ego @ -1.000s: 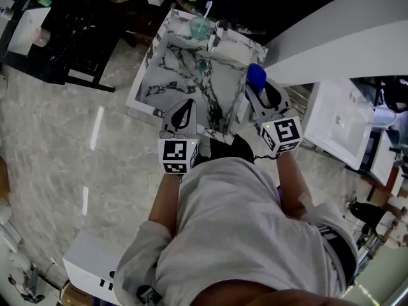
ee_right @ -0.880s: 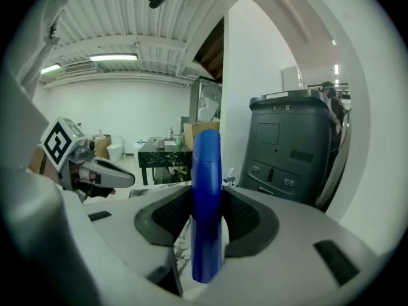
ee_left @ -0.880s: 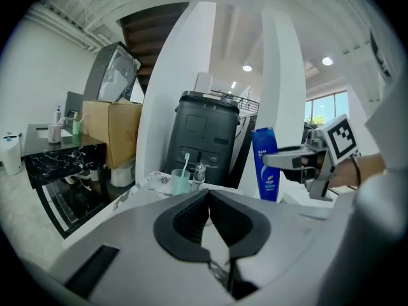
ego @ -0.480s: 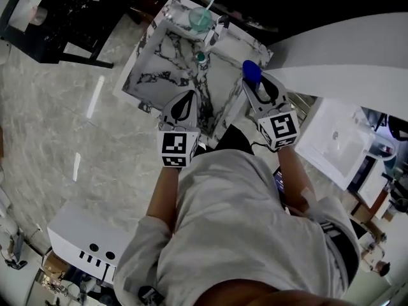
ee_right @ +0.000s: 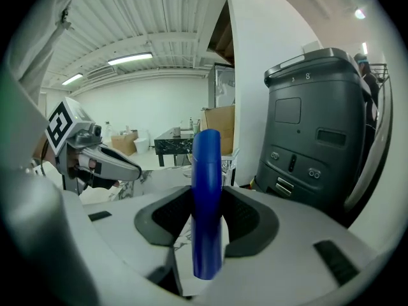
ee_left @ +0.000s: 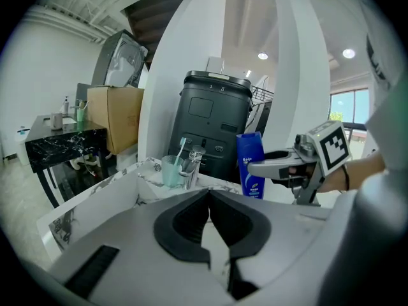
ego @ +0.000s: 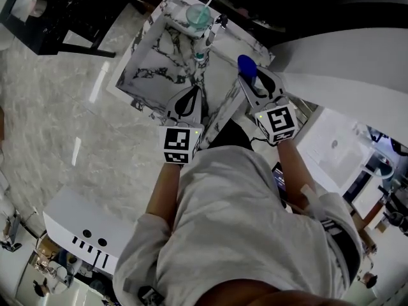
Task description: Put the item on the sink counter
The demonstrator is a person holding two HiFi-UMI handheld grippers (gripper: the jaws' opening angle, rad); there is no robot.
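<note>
Right gripper [ego: 250, 75] carries the blue bottle [ego: 246, 65], jaws clamped, further over the marble tabletop [ego: 231, 44]; left gripper [ego: 193, 93] follows, jaws together.

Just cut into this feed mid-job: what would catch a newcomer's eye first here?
The bright blue plastic bottle stands upright, clamped in the right gripper, at the right side of the white, black-veined marble sink counter. At the counter's far edge, a pale green tumbler holding a toothbrush sits beside the chrome faucet. The left gripper is shut and empty near the front rim.
</note>
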